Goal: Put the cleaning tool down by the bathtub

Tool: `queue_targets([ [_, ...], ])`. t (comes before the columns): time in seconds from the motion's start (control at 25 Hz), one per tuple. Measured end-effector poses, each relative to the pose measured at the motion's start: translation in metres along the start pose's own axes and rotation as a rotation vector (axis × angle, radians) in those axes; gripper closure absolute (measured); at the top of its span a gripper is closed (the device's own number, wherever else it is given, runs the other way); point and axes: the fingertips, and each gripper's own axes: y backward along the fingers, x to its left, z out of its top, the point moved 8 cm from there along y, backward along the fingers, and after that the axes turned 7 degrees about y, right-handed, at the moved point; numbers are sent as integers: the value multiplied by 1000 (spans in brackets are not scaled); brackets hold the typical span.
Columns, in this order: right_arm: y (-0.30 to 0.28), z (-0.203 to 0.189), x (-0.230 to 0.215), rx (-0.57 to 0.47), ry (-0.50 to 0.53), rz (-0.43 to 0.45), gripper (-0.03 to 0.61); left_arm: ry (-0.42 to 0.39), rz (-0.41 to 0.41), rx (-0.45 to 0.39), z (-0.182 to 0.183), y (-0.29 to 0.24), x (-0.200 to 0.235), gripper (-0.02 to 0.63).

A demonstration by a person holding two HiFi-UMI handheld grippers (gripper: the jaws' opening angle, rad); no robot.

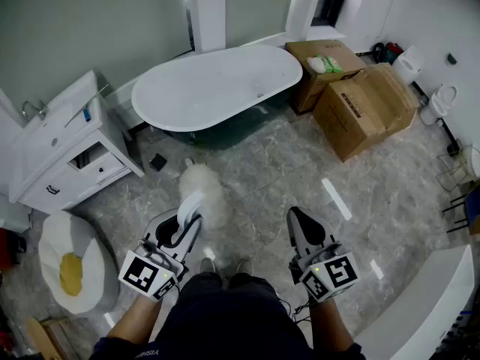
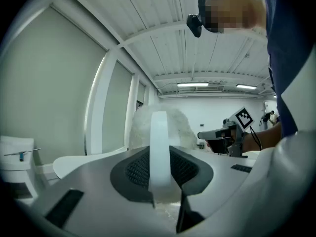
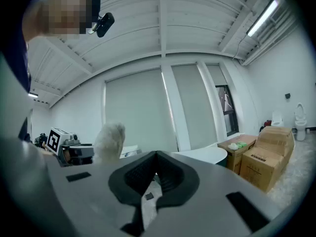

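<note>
Left gripper (image 1: 184, 225), near left, jaws clamped on the cleaning tool (image 1: 204, 187) handle. Right gripper (image 1: 299, 220) level alongside, jaws together, empty.

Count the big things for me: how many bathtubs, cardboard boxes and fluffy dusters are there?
Bathtub: 1
Cardboard boxes: 2
Fluffy duster: 1
Total: 4

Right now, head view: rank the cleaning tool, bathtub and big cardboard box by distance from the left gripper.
1. cleaning tool: clamped in the left gripper, fluffy head just ahead of it.
2. bathtub: straight ahead.
3. big cardboard box: farthest, ahead and to the right.
</note>
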Motion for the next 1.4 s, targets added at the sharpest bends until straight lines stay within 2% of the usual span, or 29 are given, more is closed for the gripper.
queue_targets([
  [0.44,-3,0,6,-1,35,3,574,4,-10,2,-1,-2,0,509],
  [1.4,13,-16,-16,29,-1,9,574,-1,-20,30,-9,-19,-21,509],
])
